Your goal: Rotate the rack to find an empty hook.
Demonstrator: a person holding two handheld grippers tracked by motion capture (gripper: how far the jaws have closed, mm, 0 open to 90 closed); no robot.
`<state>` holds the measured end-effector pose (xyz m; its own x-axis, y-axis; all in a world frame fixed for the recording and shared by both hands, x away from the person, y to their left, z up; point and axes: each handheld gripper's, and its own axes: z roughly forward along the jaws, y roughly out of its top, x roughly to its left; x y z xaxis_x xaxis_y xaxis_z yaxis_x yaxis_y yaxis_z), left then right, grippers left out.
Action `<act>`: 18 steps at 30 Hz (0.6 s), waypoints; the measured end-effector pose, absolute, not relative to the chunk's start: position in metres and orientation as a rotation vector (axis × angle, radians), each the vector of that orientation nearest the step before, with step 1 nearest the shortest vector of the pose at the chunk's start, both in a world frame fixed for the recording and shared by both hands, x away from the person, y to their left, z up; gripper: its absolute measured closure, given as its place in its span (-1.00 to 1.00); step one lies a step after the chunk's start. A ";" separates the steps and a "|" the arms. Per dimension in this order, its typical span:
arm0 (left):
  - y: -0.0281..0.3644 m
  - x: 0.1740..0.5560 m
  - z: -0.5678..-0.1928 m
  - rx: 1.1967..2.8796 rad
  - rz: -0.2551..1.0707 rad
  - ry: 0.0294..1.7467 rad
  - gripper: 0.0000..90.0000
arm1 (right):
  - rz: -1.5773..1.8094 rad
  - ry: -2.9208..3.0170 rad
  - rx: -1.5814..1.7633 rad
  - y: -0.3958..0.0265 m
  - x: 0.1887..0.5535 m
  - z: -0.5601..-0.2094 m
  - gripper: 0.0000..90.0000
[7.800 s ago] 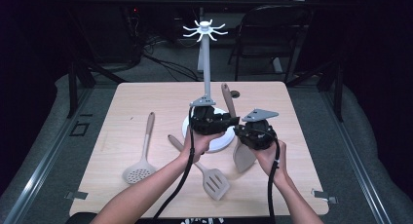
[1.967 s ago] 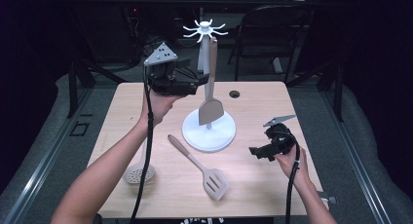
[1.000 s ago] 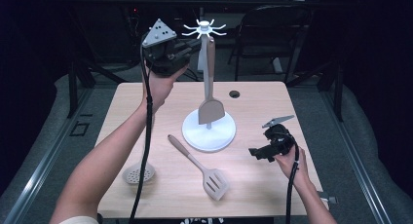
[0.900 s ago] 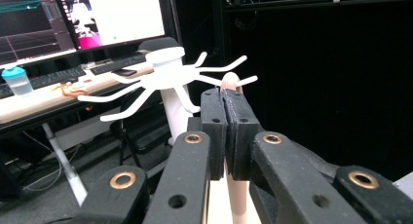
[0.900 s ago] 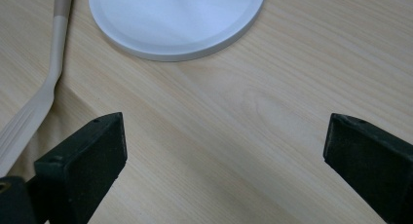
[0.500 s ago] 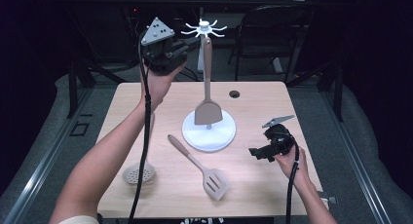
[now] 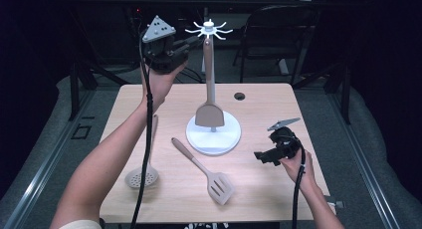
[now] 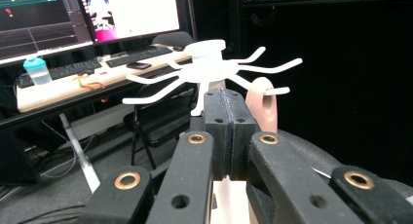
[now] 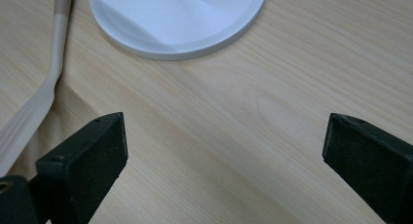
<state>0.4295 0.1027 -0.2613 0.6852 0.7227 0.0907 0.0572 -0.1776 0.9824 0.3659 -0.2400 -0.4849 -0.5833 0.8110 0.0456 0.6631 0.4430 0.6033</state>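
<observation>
Table noted mostly bare, white stand upright at centre of the high view, spatula hung on it with long axis vertical, handle loop over a hook at upper centre. Found left gripper nearer, pressed shut just left of that loop, nothing seen between; open air to the upper left for backing off. Found right gripper spread wide at lower right, well apart.
</observation>
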 end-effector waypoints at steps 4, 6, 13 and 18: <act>0.103 0.431 -0.261 1.664 0.676 0.644 1.00 | 0.850 2.449 1.281 -0.240 0.366 -0.485 -0.95; 0.104 0.432 -0.261 1.665 0.678 0.650 1.00 | 0.851 2.449 1.281 -0.240 0.366 -0.485 -0.95; 0.106 0.436 -0.262 1.662 0.675 0.665 1.00 | 0.853 2.451 1.278 -0.240 0.366 -0.485 -0.95; 0.106 0.438 -0.262 1.665 0.677 0.671 1.00 | 0.840 2.452 1.273 -0.240 0.366 -0.485 -0.95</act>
